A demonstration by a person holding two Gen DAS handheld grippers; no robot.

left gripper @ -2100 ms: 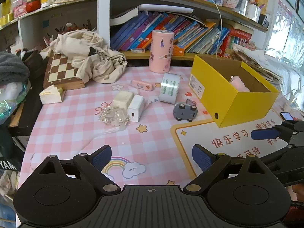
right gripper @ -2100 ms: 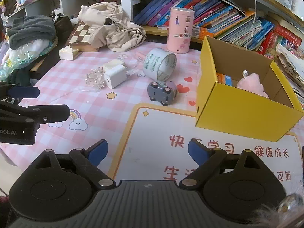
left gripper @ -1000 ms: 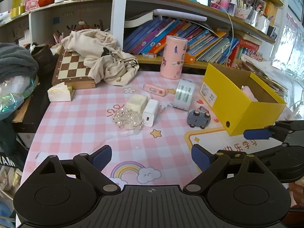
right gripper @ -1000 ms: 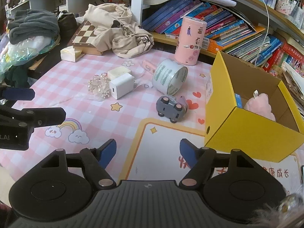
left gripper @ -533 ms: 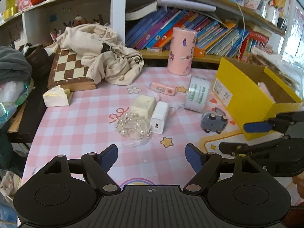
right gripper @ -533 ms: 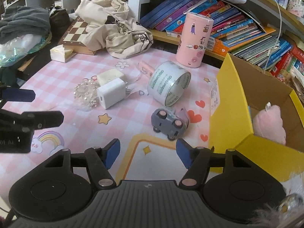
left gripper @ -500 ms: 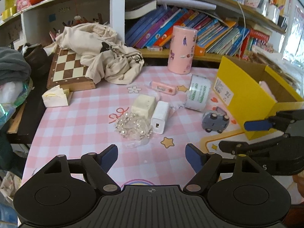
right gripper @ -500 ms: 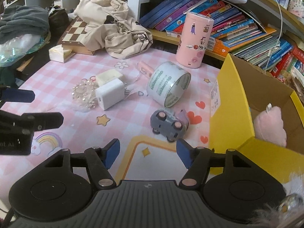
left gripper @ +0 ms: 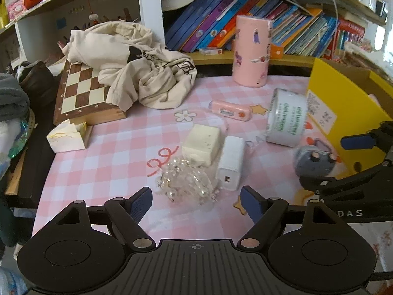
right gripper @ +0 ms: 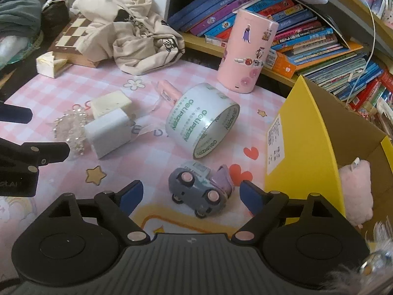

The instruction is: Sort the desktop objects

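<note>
A grey toy car (right gripper: 199,188) stands on the pink checked mat between the fingers of my right gripper (right gripper: 191,196), whose jaws are opening; the pads do not touch it. A clear bead cluster (left gripper: 184,179) lies just ahead of my open left gripper (left gripper: 196,201), between its fingertips and untouched. Beside the beads are a white charger (left gripper: 231,163) and a cream block (left gripper: 202,140). A tape roll (right gripper: 201,120) lies on its side past the car. The yellow box (right gripper: 307,135) at the right holds a pink plush (right gripper: 356,186).
A pink cylinder (left gripper: 253,51) stands at the back by the bookshelf (left gripper: 245,24). A small pink case (left gripper: 229,110) lies near the tape. A chessboard (left gripper: 83,93) under a beige cloth (left gripper: 137,68) and a paper wedge (left gripper: 66,137) fill the left.
Both grippers have moved forward and down toward the objects. The right jaws have spread wider with the toy car now between them. The left fingers now flank the beads.
</note>
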